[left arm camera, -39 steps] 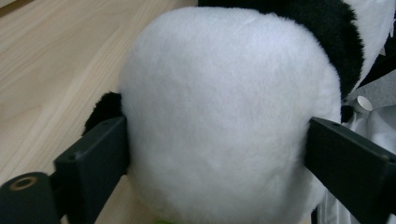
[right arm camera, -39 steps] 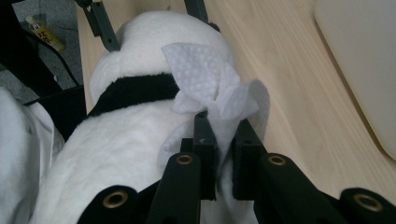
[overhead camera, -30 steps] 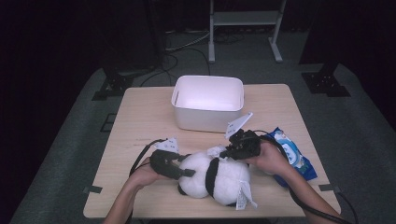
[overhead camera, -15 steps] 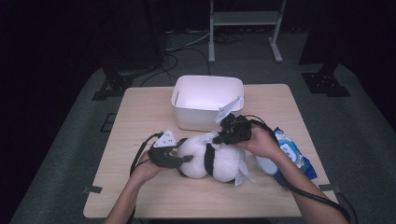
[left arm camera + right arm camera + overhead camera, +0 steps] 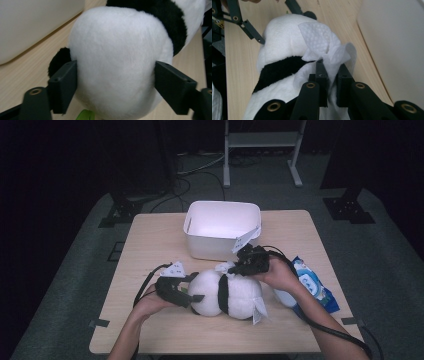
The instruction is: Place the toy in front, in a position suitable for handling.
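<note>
A black-and-white panda plush (image 5: 235, 295) lies on the wooden table (image 5: 150, 250) in front of a white bin (image 5: 215, 247). My left gripper (image 5: 197, 292) is at the plush's left end. Its jaws have just been opening and now stand wide on either side of the round white head (image 5: 120, 62), the pads (image 5: 63, 85) at the fur without squeezing it. My right gripper (image 5: 234, 268) comes from the right over the plush's back, shut on a crumpled white wipe (image 5: 319, 40) that rests against the fur (image 5: 279, 37).
The bin's white wall (image 5: 397, 45) stands close beside the right gripper and behind the plush (image 5: 30, 27). A blue wipe pack (image 5: 310, 285) lies on the table's right side under the right forearm. Cables trail from both grippers toward the front edge.
The plush and both grippers have shifted a little toward the bin. The right gripper carried the wipe up and left onto the plush. The left jaws have spread around the head.
</note>
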The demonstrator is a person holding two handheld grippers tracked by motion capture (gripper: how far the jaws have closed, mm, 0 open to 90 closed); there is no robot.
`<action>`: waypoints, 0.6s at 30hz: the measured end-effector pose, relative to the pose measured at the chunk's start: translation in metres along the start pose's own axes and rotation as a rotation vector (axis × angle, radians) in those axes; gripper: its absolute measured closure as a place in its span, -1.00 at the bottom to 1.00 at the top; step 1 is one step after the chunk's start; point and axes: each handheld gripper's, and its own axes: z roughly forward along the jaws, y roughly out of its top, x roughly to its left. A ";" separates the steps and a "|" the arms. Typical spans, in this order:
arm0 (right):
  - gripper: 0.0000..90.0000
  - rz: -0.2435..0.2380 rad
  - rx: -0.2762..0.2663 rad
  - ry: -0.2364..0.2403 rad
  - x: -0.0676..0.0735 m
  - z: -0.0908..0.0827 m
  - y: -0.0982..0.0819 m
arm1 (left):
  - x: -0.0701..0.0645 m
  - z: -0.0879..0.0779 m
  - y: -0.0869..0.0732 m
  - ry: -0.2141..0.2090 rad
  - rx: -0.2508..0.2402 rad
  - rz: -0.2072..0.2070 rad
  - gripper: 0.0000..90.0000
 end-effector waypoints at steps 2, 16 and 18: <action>0.83 -0.010 0.001 0.001 0.006 -0.003 -0.001 | 0.001 -0.006 0.000 -0.019 0.001 -0.022 -0.65; 0.83 -0.081 -0.015 0.036 0.038 -0.015 -0.012 | 0.007 -0.010 -0.001 -0.066 -0.008 -0.081 -0.95; 0.83 -0.086 -0.015 0.050 0.040 -0.015 -0.014 | 0.007 -0.009 -0.002 -0.081 -0.004 -0.079 -0.95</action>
